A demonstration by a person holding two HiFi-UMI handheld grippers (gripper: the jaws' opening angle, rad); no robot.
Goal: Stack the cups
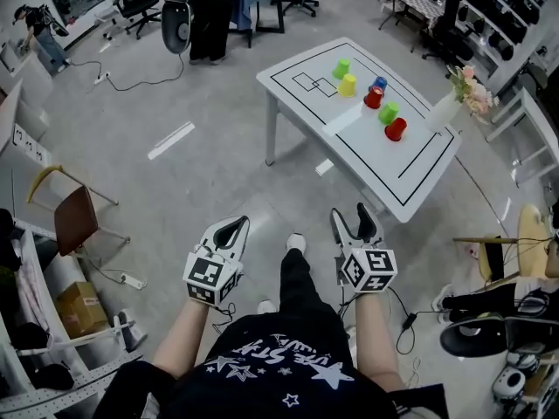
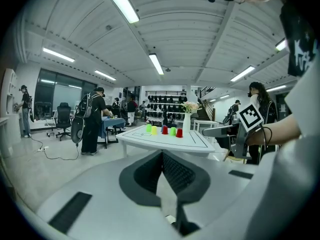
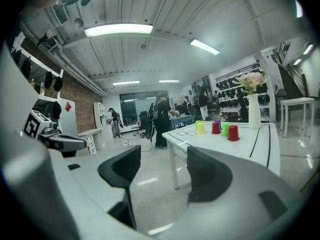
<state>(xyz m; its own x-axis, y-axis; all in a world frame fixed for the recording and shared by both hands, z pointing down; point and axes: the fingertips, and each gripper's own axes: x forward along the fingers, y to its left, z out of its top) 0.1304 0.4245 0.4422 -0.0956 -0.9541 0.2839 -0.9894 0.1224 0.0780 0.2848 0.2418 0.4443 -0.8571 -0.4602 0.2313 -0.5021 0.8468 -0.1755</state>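
Head view: left gripper (image 1: 231,227) and right gripper (image 1: 349,216) are held low at the frame's bottom ctr, either side of the person's black-trousered leg (image 1: 300,278). Both are well short of the white table (image 1: 367,160) at upper right.

Left gripper view: jaws pressed together, nothing btwn them, so it's closed and empty. Right gripper view: jaws stand apart w/ only floor showing btwn them, so it's open and empty.

All six cups sit on the table, none stacked, and look mouth-down. They run in a loose diagonal from upper left to lower right:
- far green cup (image 1: 341,67), next to the small drawn rectangles
- yellow cup (image 1: 348,85), just below it
- blue cup (image 1: 380,84), just beside the upper red cup (image 1: 373,98)
- near green cup (image 1: 388,113)
- lower red cup (image 1: 396,129)

A white vase (image 1: 445,112) w/ pink flowers stands by the table's right edge, near the lower red cup.

Top ctr: a person in black (image 1: 210,16) stands on the grey floor. Left edge: a wooden chair (image 1: 79,216), and a cardboard box (image 1: 79,308) below it.
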